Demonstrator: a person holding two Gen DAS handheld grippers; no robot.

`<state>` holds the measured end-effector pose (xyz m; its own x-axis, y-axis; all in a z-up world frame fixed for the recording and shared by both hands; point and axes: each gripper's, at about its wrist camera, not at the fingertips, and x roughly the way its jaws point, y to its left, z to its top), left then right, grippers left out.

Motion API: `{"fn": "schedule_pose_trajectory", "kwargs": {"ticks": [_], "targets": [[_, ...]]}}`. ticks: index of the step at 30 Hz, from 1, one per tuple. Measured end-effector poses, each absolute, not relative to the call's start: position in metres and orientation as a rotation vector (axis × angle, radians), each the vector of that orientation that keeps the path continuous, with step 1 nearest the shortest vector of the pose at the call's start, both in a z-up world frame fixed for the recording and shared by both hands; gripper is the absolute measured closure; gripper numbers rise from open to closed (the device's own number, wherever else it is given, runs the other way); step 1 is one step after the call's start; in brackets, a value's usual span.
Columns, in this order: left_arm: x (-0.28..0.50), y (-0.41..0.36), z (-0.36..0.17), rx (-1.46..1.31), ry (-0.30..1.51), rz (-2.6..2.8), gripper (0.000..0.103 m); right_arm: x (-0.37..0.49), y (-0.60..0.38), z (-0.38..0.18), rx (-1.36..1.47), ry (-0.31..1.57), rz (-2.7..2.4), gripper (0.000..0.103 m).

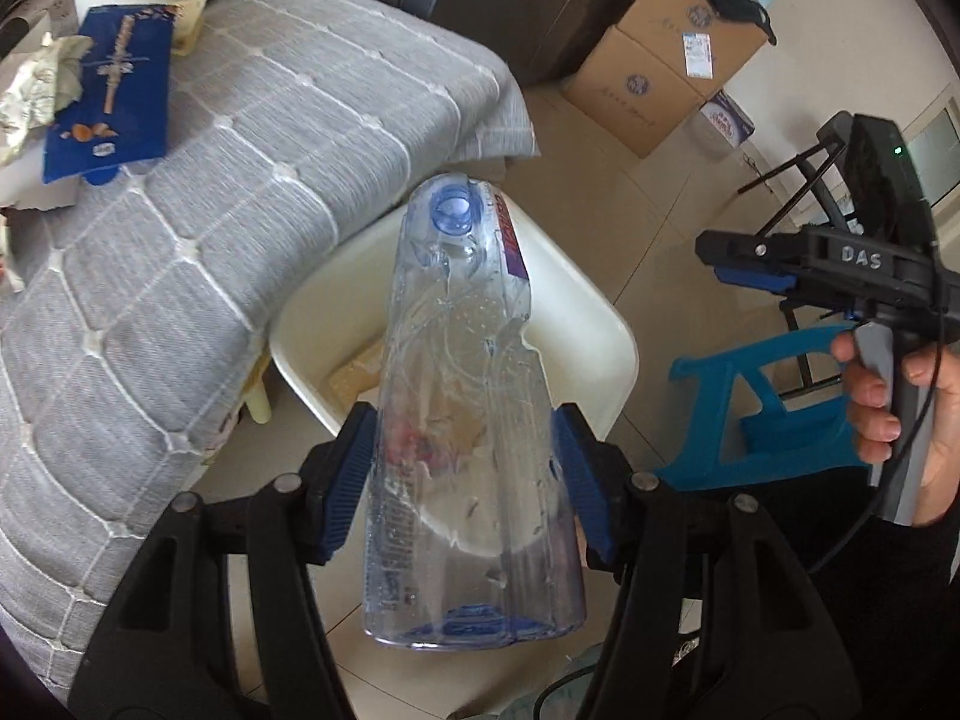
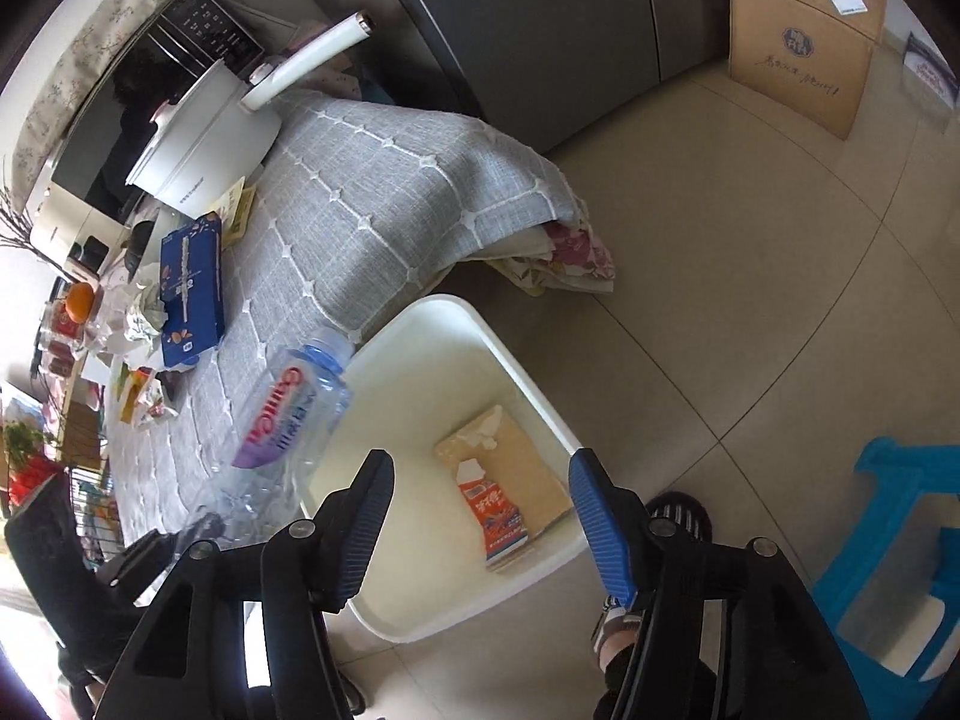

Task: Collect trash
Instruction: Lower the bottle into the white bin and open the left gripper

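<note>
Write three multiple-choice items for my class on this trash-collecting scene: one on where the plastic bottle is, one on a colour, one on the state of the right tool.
1. Where is the plastic bottle?
A. lying in the bin
B. between the left tool's pads
C. on the floor

2. What colour is the bin?
A. white
B. green
C. black

3. The right tool is:
A. shut on a carton
B. shut on the bottle
C. open, holding nothing

Answers:
1 B, both blue pads press the bottle's sides.
2 A, its rim and walls are white.
3 C, its fingers stand apart above the bin, nothing between them.
</note>
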<state>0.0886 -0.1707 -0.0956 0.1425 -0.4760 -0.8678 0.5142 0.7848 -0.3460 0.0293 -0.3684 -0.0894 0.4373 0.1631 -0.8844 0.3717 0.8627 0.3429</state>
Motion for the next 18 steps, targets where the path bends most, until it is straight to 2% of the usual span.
{"fn": "schedule_pose_trajectory", "kwargs": {"ticks": [8,10,12,15,18], "targets": [[0.092,-0.187,-0.111,0.098,1.259,-0.697,0.04,0.021,-0.377,-0.094,0.535,1.143,-0.146,0.038],[0.093,-0.181,-0.106,0.097,1.247,-0.686,0.036,0.018,-0.38,-0.094,0.534,1.141,-0.151,0.036],[0.094,-0.175,-0.101,0.106,1.217,-0.658,0.022,0.015,-0.382,-0.093,0.533,1.137,-0.157,0.034],[0.094,-0.158,-0.093,0.133,1.177,-0.578,0.015,0.014,-0.382,-0.092,0.529,1.134,-0.158,0.032],[0.095,-0.137,-0.088,0.128,1.149,-0.522,0.012,0.016,-0.378,-0.091,0.51,1.137,-0.15,0.031]]}}
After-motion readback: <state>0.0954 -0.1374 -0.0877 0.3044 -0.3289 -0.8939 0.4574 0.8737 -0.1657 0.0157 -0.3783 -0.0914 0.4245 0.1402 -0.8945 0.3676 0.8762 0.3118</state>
